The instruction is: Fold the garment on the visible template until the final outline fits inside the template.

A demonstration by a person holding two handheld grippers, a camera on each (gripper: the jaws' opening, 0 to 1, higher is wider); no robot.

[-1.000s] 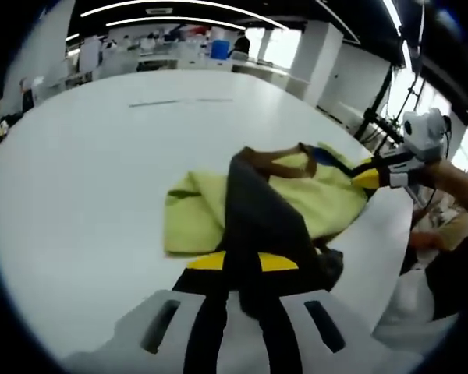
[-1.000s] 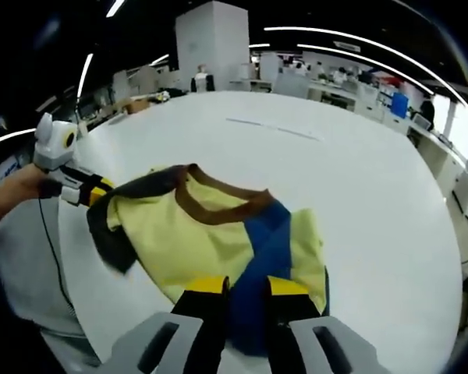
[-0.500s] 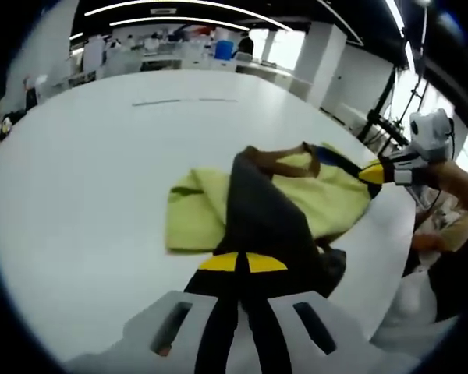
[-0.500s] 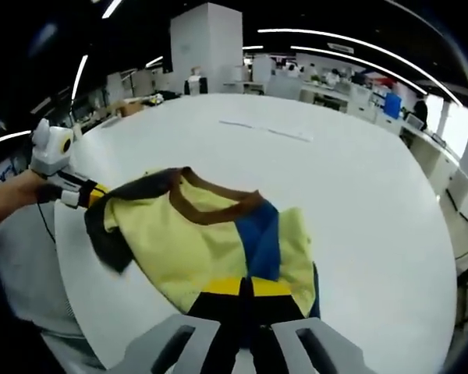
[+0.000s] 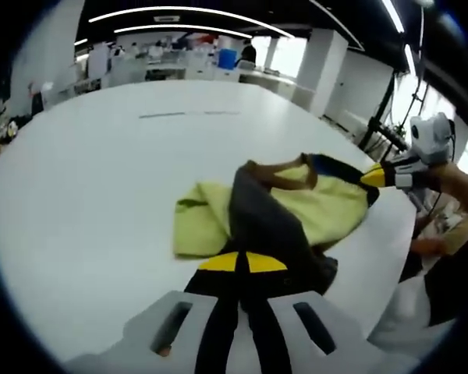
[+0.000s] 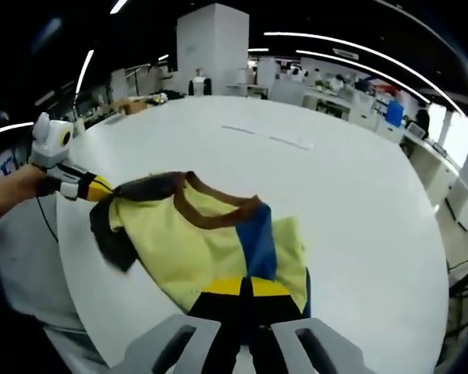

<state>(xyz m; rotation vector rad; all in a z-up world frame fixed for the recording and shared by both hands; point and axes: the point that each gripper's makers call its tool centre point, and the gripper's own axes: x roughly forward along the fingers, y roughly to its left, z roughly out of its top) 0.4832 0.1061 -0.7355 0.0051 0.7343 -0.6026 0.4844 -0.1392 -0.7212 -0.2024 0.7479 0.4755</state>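
Garment [image 6: 193, 245]: soft yellow-green knit, brown ribbed collar, 1 dark grey sleeve, 1 blue sleeve, rumpled near the white table's [image 5: 86, 179] close edge | left gripper [image 5: 242, 263]: jaws pressed together on grey sleeve | right gripper [image 6: 245, 287]: jaws pinching blue sleeve | faint template line on the far tabletop.

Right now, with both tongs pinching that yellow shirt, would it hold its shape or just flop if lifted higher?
It would probably flop: the shirt already sags and bunches between the left tongs and right tongs. It looks light, thin cloth. The dark sleeve droops loose, so it would likely dangle and swing.
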